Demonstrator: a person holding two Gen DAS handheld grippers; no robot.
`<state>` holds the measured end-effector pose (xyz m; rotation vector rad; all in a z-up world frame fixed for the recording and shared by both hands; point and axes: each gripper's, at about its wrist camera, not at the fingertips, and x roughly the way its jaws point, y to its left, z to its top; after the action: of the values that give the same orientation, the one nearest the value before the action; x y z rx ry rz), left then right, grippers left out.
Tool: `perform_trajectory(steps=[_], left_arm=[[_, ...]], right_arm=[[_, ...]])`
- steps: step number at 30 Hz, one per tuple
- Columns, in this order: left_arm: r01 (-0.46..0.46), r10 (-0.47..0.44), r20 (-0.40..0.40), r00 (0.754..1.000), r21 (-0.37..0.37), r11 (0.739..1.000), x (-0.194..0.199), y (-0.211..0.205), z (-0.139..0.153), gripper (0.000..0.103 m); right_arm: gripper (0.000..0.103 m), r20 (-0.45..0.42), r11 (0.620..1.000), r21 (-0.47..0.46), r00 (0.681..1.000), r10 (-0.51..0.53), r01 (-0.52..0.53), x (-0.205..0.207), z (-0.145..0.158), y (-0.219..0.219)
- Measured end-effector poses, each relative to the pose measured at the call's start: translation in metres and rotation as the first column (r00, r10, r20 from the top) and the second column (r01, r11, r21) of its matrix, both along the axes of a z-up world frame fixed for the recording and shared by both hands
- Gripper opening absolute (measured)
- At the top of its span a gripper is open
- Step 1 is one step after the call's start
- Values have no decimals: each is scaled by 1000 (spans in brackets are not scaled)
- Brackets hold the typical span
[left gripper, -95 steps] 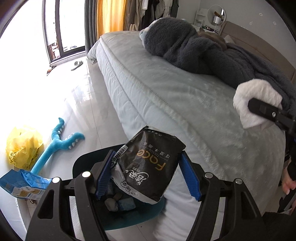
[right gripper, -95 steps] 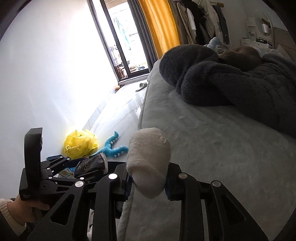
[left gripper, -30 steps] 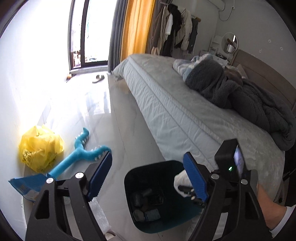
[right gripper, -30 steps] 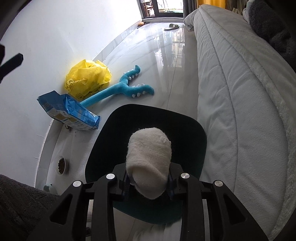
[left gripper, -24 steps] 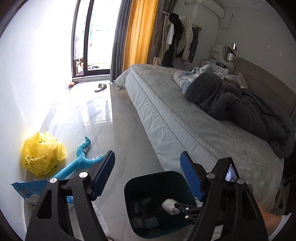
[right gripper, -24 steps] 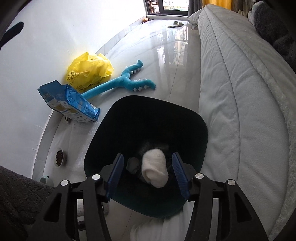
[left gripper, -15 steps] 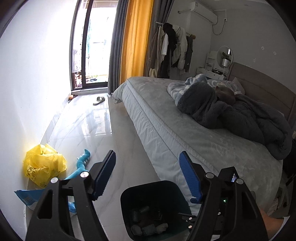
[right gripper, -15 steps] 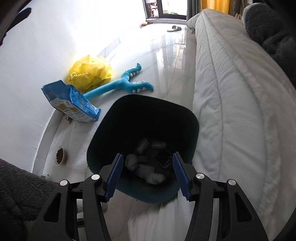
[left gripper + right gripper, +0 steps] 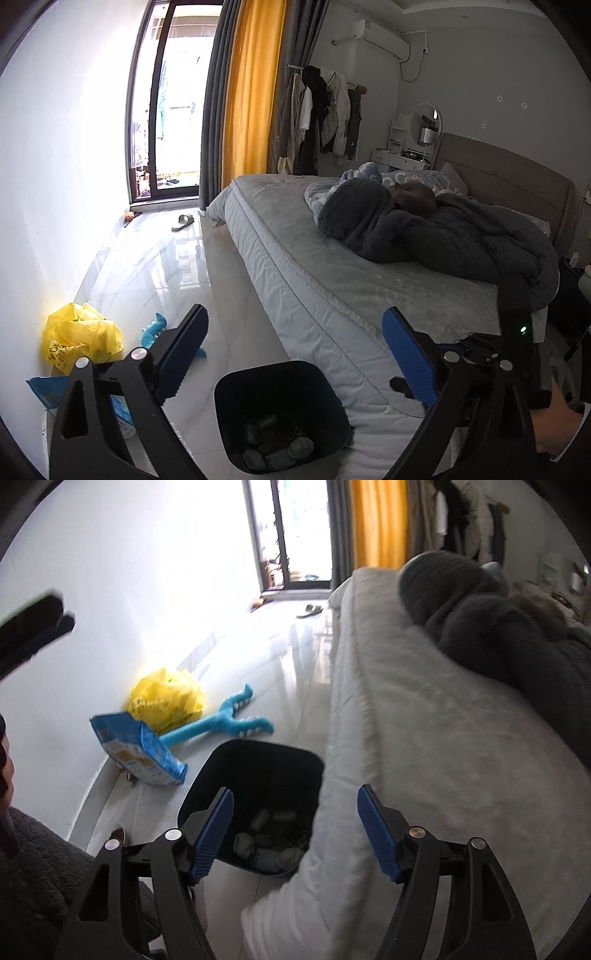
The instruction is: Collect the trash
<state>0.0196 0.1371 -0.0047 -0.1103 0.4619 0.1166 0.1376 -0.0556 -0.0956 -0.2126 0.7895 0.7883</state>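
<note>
Your right gripper point(image 9: 295, 830): jaws have just been opening, nothing between them; dark trash bin point(image 9: 229, 771) below, its rim against the bed's point(image 9: 424, 738) edge, with discarded pieces point(image 9: 269, 845) at its bottom. Your left gripper point(image 9: 295, 354): spread wide, empty, above the same bin point(image 9: 236, 406). Beyond: blue snack bag point(image 9: 136, 749), yellow plastic bag point(image 9: 166, 698), teal plush toy point(image 9: 225, 723), then clear tiled floor point(image 9: 159, 266). Only your left view shows the air conditioner point(image 9: 380, 40).

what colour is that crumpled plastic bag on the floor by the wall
The plastic bag is bright yellow with small dark print. It shows best in the right wrist view.
</note>
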Motion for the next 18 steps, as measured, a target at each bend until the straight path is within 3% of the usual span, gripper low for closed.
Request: perform_trajectory(steps=[6,11,18], left_arm=[[-50,50,9,999,21,999,-22,-11,11,99],[-81,81,14,997,28,996,-43,-18,16,100],[-88,84,33,996,129,988,-58,-40,16,100]], right_arm=[[89,141,996,19,986,-90,89,-23,35,-49],[96,196,990,71,971,-137,126,-38,64,-85],[100,234,972,127,947,-222,196,-57,91,-137]])
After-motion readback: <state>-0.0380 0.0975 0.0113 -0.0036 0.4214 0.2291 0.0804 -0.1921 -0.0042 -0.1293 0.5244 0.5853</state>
